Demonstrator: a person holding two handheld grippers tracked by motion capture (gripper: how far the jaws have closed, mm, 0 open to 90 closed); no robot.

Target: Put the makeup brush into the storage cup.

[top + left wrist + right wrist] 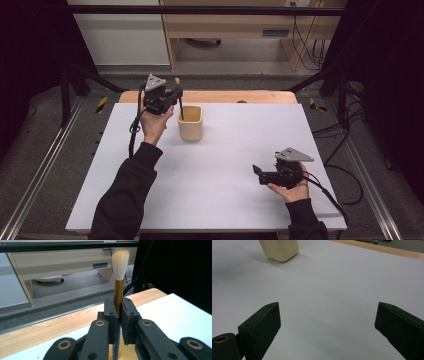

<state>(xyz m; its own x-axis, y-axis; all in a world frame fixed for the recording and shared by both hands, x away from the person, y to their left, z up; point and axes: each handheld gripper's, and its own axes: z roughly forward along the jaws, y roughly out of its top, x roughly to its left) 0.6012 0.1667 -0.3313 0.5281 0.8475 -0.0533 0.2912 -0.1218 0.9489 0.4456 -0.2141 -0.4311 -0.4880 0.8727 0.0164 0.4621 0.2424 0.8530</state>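
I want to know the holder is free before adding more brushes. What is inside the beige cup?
In the beige cup stands the dark lower handle of a brush, which the left gripper clamps bristles-up. The cup's wall hides the bottom, so anything else inside cannot be seen.

Soft-bristled brush, matt cream cup, smooth white sheet

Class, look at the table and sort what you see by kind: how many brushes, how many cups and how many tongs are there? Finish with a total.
Brushes: 1, the brush clamped upright in the left tongs, bristles up, handle reaching down into the cup.
Cups: 1, the cup on the white board.
Tongs: 2, left and right tongs.
Total: 4
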